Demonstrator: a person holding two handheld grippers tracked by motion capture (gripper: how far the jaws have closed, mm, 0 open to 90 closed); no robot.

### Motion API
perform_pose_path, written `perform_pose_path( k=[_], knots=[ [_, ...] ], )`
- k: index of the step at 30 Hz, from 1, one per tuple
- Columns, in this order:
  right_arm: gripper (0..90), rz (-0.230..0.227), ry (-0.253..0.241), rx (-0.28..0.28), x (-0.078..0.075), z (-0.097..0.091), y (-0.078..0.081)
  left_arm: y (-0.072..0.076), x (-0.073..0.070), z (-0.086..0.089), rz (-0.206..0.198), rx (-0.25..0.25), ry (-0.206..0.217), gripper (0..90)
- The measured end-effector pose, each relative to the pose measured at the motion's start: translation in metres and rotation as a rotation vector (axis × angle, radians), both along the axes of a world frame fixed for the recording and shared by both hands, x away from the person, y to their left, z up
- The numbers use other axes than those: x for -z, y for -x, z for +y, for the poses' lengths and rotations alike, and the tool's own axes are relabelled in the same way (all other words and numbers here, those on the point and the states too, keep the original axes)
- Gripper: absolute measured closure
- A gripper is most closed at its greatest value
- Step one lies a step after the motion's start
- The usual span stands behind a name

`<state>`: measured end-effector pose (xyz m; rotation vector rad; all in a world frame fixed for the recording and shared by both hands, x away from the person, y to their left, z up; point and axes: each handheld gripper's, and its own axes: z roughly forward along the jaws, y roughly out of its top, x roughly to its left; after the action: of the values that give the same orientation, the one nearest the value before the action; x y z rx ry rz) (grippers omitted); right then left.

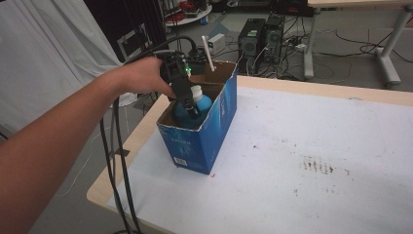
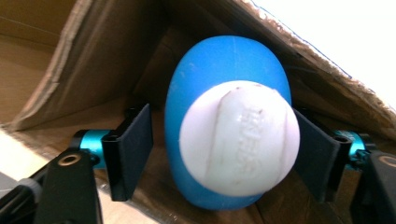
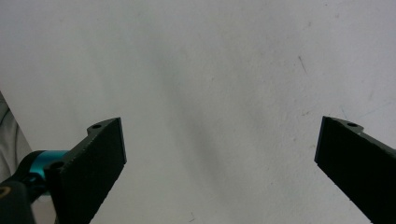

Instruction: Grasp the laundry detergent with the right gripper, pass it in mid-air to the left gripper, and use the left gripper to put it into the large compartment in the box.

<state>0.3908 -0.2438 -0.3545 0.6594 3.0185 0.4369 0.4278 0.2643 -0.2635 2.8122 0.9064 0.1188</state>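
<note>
A blue bottle (image 1: 203, 104) with a white cap (image 1: 197, 91) stands inside an open blue cardboard box (image 1: 195, 141) at the table's near left corner. My left gripper (image 1: 191, 109) reaches down into the box from the left, held by a hand. In the left gripper view the bottle (image 2: 224, 60) and its round cap (image 2: 238, 140) sit between the jaws of the left gripper (image 2: 222, 126). The left pad stands clear of the bottle, so the gripper is open around it. My right gripper (image 3: 222, 123) is open wide over the bare white table top.
A white stick (image 1: 209, 54) leans out of the box's far end. The white table (image 1: 316, 126) stretches right of the box, with dark smudges (image 1: 319, 165). Black cables (image 1: 117, 161) hang off the left edge. Computer towers (image 1: 263, 36) stand on the floor behind.
</note>
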Motion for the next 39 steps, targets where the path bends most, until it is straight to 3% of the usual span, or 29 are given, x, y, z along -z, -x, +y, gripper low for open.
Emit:
perform_pose_path(
  k=[8,10,12,17,23,25,30,32,34,39],
  knots=[
    [1.0,-0.007,-0.004,0.004,-0.001,-0.002,0.002,0.006,-0.015,0.002,-0.039,0.006,0.018,21.8],
    [1.0,-0.006,-0.006,0.006,-0.001,-0.002,0.002,0.009,-0.022,0.002,-0.068,0.007,0.021,21.0],
    [1.0,-0.007,-0.006,0.005,-0.001,-0.003,0.002,0.013,-0.029,0.002,-0.083,0.022,0.047,20.9],
    [1.0,-0.005,-0.004,-0.007,0.0,-0.001,0.003,0.019,-0.045,0.002,-0.134,-0.014,0.057,20.9],
    [1.0,-0.015,-0.018,-0.006,-0.002,0.001,0.004,0.023,-0.055,-0.001,-0.144,0.003,0.088,20.9],
    [1.0,-0.018,-0.018,-0.008,-0.003,0.001,0.004,0.024,-0.056,-0.004,-0.113,0.039,0.113,20.9],
    [1.0,-0.019,-0.029,-0.001,-0.004,0.0,0.005,0.023,-0.056,-0.013,-0.107,0.081,0.117,18.3],
    [1.0,-0.02,-0.034,0.002,-0.006,0.0,0.006,0.026,-0.057,-0.017,-0.092,0.166,0.145,18.3],
    [1.0,-0.025,-0.041,0.001,-0.007,-0.001,0.006,0.029,-0.058,-0.022,-0.106,0.23,0.169,18.3],
    [1.0,-0.033,-0.055,0.013,-0.01,-0.004,0.008,0.028,-0.058,-0.037,-0.105,0.251,0.177,15.8]
  ],
)
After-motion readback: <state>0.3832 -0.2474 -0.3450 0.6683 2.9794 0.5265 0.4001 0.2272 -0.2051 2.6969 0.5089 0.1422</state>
